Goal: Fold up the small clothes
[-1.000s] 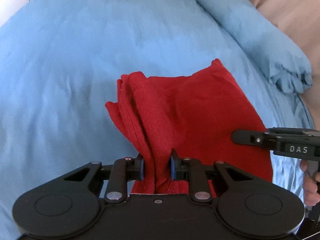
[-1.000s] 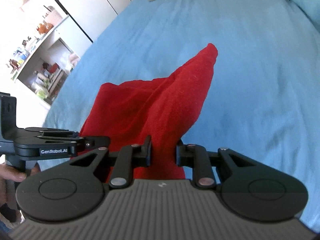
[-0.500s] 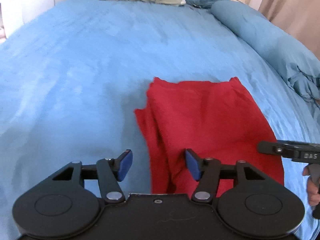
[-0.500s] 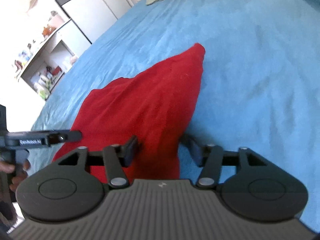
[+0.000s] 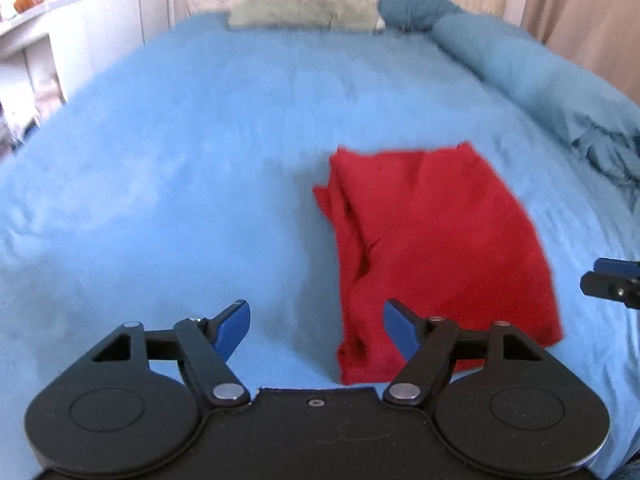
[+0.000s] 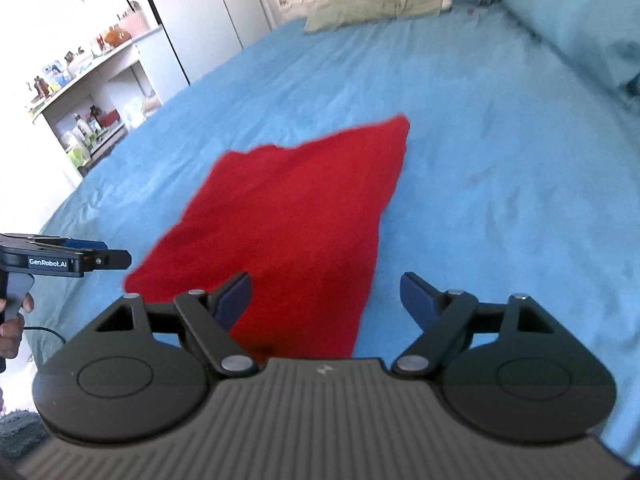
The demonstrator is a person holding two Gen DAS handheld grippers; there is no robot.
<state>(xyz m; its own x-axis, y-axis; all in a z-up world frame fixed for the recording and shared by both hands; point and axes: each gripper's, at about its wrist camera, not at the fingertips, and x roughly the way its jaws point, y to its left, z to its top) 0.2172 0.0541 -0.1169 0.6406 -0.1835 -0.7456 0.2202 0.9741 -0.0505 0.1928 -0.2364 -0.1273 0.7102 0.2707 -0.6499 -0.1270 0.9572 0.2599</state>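
Observation:
A red garment [image 5: 432, 240] lies folded and flat on the blue bedspread [image 5: 180, 152]. My left gripper [image 5: 316, 326] hovers at the garment's near left corner, jaws still opening; the cloth's edge lies below the gap and the blue pads do not touch it. In the right wrist view the same red garment [image 6: 296, 216] spreads ahead. My right gripper [image 6: 326, 298] sits over its near right edge, jaws opening wide, nothing pressed between them. The left gripper [image 6: 116, 258] also shows at that view's left edge, held by a hand [image 6: 12, 328].
A rolled blue duvet [image 5: 540, 76] runs along the bed's right side. Pillows [image 5: 304, 12] lie at the head. White shelves [image 6: 88, 92] with small items stand left of the bed, beside grey cupboard doors [image 6: 200, 12].
Both grippers have let go of the red garment and opened. They pulled back toward the near edge, and the cloth that was lifted now lies flat on the bedspread.

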